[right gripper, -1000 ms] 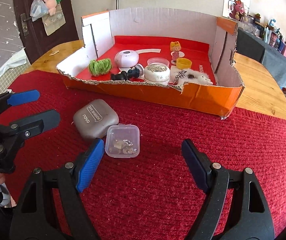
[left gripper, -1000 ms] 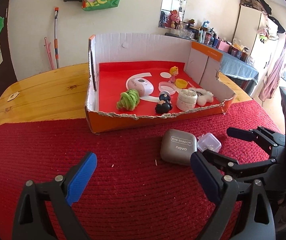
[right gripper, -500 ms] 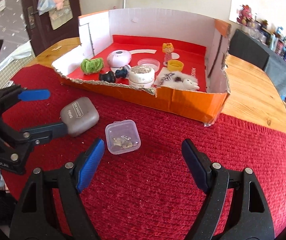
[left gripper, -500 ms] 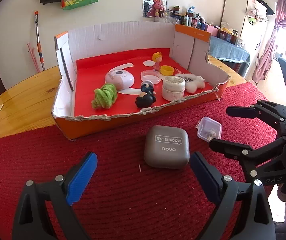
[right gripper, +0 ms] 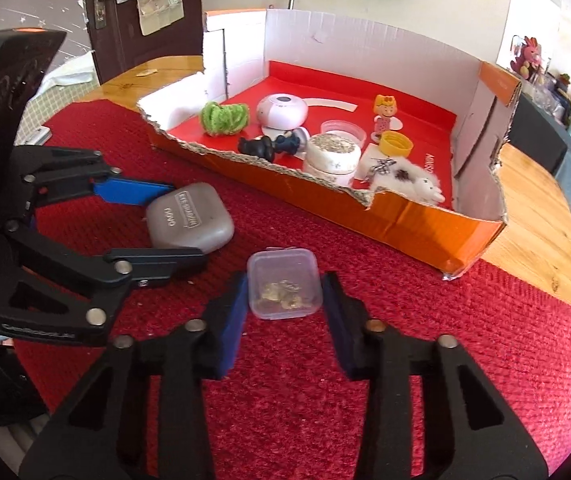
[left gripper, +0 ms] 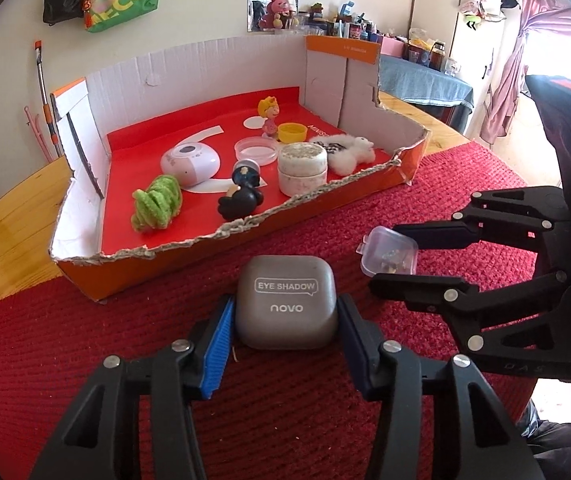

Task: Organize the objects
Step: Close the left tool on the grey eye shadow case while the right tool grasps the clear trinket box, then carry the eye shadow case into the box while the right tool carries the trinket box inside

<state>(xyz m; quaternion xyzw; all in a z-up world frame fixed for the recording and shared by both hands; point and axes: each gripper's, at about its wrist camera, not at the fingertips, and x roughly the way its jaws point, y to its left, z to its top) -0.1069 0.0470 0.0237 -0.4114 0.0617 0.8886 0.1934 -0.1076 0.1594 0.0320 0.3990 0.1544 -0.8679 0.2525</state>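
A grey eye shadow case (left gripper: 285, 304) lies on the red mat (left gripper: 85, 340); it also shows in the right wrist view (right gripper: 189, 220). My left gripper (left gripper: 283, 344) has closed around it, both pads against its sides. A small clear plastic box (right gripper: 283, 290) with bits inside sits between the pads of my right gripper (right gripper: 283, 316), which touch its sides; it also shows in the left wrist view (left gripper: 389, 256). Both objects rest on the mat in front of the cardboard box (left gripper: 365, 194).
The torn-front cardboard box (right gripper: 397, 216) holds a green yarn bundle (left gripper: 157, 208), a pink-white device (left gripper: 191, 162), black figures (left gripper: 241, 200), a white jar (left gripper: 303, 168), a yellow cap (left gripper: 291, 133), a doll (left gripper: 268, 116) and a fluffy toy (left gripper: 349, 152). The wooden table (right gripper: 533, 216) shows beyond the mat.
Both grippers moved forward and closed: the left onto the eye shadow case, the right onto the clear box. Half a second ago both were wide open and short of the objects.
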